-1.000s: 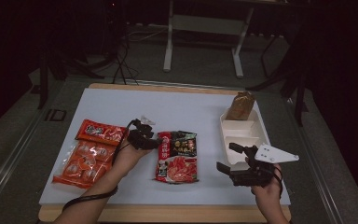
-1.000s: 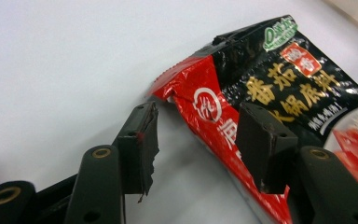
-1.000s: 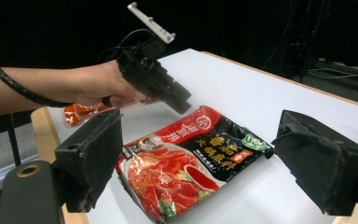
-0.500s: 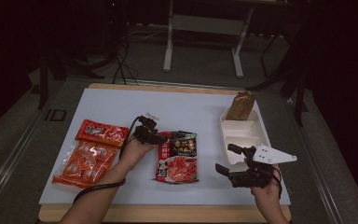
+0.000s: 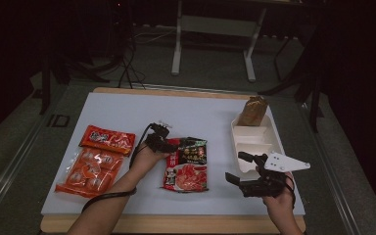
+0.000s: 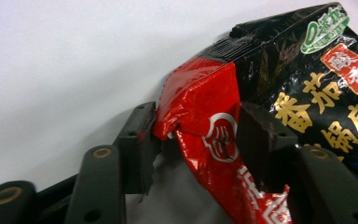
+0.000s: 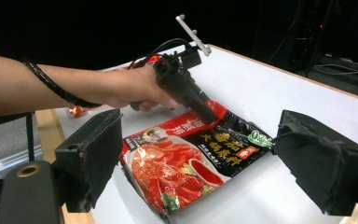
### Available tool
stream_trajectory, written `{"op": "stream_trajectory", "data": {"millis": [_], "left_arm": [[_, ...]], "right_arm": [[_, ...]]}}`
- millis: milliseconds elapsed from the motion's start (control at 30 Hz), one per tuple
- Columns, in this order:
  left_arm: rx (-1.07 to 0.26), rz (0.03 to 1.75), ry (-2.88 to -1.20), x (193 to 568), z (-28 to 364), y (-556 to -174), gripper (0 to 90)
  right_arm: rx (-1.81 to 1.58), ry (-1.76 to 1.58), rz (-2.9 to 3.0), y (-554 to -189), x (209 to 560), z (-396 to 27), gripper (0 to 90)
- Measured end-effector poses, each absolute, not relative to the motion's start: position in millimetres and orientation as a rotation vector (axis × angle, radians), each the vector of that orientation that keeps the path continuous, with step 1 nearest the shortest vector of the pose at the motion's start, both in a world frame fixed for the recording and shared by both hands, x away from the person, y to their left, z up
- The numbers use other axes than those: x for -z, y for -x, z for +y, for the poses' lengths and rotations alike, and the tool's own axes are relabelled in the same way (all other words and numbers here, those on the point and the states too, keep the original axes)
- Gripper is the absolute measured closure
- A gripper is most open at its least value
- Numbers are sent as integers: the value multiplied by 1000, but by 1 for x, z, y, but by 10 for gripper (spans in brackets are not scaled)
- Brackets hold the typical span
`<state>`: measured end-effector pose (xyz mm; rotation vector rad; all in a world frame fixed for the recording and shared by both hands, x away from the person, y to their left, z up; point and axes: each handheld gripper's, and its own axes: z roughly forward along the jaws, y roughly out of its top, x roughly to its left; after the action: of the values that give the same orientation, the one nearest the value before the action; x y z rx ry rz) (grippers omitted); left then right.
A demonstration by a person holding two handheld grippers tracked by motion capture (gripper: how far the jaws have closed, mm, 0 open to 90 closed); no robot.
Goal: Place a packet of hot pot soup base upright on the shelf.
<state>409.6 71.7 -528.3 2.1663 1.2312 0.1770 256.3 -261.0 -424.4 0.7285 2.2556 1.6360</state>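
Left tool had its jaws just closing around the crumpled red corner of the soup-base packet, which lay mid-table. Right tool hovered near the table's front right, jaws wide and empty.

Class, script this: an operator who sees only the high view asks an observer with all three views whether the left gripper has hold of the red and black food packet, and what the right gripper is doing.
Operator: From above, the left gripper hides the corner of the packet. Is it gripped?
Observer: The left gripper view shows the jaws, which have just been closing, one on each side of the red corner, which buckles between the pads.
Operator: And the right gripper?
Observer: Its own view shows its jaws wide apart, nothing between them, facing the packet.
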Motion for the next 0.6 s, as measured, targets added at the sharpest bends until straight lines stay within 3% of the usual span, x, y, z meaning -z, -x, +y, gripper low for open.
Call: {"op": "stream_trajectory", "data": {"millis": [100,200,300,600], "left_arm": [[-201,1248,-2207,526,63,-409,540],[-249,1253,-2239,524,53,-404,679],[-215,1283,-2232,523,57,-408,803],[-223,1274,-2164,520,61,-402,856]], "right_arm": [[-1638,-728,2259,-257,425,-261,149],[-1636,-729,2262,-257,425,-261,149],[-1629,-723,2266,-257,425,-260,149],[-1640,-725,2268,-258,426,-259,149]]}}
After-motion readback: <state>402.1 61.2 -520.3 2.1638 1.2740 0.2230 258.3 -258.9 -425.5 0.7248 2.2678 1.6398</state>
